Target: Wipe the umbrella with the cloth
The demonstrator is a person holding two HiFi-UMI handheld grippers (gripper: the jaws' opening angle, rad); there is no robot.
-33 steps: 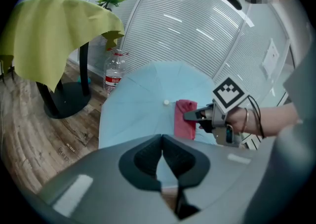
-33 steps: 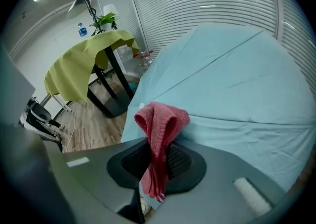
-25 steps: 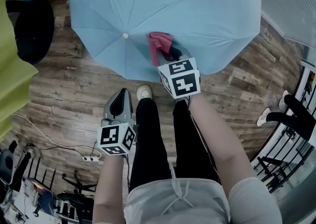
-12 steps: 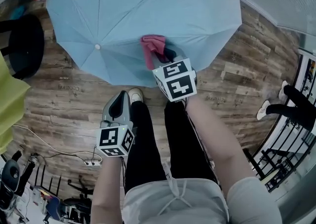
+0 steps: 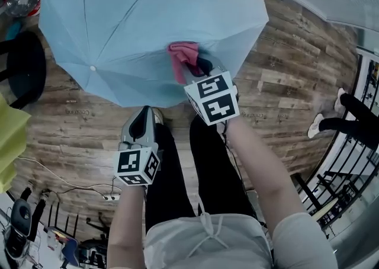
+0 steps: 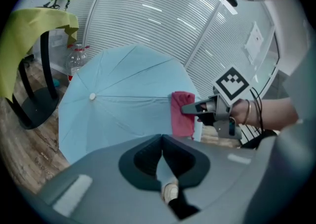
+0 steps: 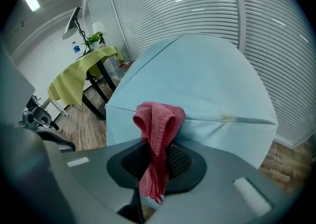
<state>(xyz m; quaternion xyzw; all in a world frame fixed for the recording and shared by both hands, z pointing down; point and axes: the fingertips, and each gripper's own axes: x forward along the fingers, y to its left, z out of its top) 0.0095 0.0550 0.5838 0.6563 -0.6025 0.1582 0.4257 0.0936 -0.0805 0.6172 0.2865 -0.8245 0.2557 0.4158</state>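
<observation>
Grey left gripper [image 5: 143, 121]: nearest item, held low over my legs, jaws together with nothing between them, apart from the umbrella's near rim.

Right gripper [image 5: 196, 67]: jaws clamped on the cloth, reaching over the canopy's near edge.

Cloth [image 5: 179, 58]: pink-red and bunched. It lies against the canopy just inside the rim, with a loose tail hanging down between the jaws in the right gripper view [image 7: 157, 134].

Umbrella [image 5: 148, 19]: pale blue and open, with its tip cap [image 5: 93, 68] towards my left. Bare floor shows to the right of its edge.

Views: only the left gripper view shows the right gripper side-on at the cloth [image 6: 182, 112], and a clear bottle [image 6: 76, 60] behind the canopy. Only the right gripper view shows a faint yellowish mark [image 7: 226, 117] on a canopy seam.

Floor [image 5: 284, 84]: worn wood planks, with a power strip [image 5: 110, 198] and its cable at my left.

Room: slatted blinds [image 7: 197, 6] behind the umbrella; table under a yellow-green cover [image 7: 81, 77]; another person's legs [image 5: 346, 124] at far right.
</observation>
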